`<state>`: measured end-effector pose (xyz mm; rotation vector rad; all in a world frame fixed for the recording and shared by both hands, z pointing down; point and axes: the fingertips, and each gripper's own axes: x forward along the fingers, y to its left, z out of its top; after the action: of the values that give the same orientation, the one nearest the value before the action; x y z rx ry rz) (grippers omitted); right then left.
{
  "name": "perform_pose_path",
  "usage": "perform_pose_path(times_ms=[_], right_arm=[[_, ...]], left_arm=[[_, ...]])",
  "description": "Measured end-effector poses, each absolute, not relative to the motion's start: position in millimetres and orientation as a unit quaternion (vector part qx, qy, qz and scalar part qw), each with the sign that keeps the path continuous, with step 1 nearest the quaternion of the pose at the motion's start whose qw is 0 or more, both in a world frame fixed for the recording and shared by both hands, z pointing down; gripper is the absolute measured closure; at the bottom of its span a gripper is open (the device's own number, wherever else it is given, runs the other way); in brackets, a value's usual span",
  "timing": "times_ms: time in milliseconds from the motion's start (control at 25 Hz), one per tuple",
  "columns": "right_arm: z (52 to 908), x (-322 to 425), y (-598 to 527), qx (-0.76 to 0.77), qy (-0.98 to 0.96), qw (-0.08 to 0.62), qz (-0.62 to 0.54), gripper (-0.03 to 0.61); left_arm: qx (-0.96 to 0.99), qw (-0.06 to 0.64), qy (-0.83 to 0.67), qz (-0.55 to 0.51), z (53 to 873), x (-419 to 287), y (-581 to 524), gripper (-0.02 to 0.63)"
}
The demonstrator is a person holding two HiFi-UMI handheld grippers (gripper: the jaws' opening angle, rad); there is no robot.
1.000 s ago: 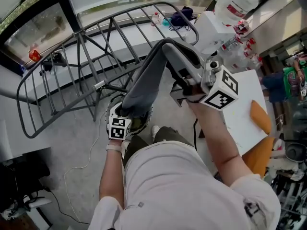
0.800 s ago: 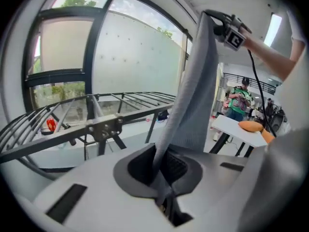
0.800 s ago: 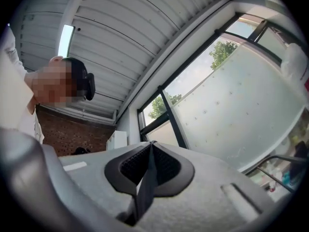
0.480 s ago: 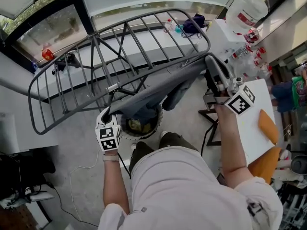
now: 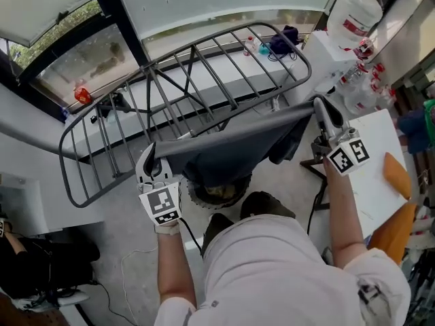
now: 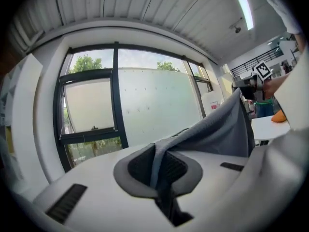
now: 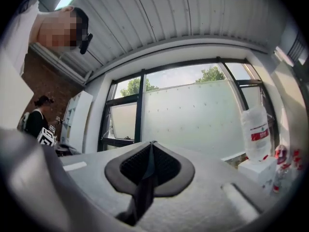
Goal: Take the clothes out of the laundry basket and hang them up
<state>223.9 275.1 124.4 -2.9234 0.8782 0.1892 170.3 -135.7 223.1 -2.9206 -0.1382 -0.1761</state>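
Observation:
A grey garment [image 5: 234,145] hangs stretched between my two grippers, in front of the grey metal drying rack [image 5: 183,80]. My left gripper [image 5: 151,158] is shut on its left corner; in the left gripper view the cloth [image 6: 212,134] runs out from between the shut pads [image 6: 176,168]. My right gripper [image 5: 318,109] is shut on the right end, where a dark fold of cloth [image 7: 145,187] is pinched between its pads [image 7: 166,166]. The round laundry basket [image 5: 219,193] stands on the floor under the garment, mostly hidden by it.
A white table [image 5: 377,182] with an orange thing [image 5: 397,175] stands at the right. Behind it is a big water jug [image 5: 357,12]. Past the rack lies a window ledge with a dark blue item [image 5: 285,41]. A cable [image 5: 129,270] trails on the floor at left.
My left gripper has come up from the basket with a corner of the garment. My right gripper has moved right and lower. The garment has gone from a hanging drape to a spread sheet.

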Motion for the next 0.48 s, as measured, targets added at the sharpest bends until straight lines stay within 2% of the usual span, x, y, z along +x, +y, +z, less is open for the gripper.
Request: perform_pose_path(times_ms=[240,480], right_arm=[[115.2,266.5,276.5,-0.966,0.236,0.032,0.103,0.563],[94.5,358.7,259.3,-0.955,0.26,-0.008,0.145,0.563]], left_arm=[[-0.984,0.177,-0.021,0.009,168.2,208.3,-143.4,0.606],[-0.979,0.202,0.019,0.023,141.5,269.7,-146.5,0.606]])
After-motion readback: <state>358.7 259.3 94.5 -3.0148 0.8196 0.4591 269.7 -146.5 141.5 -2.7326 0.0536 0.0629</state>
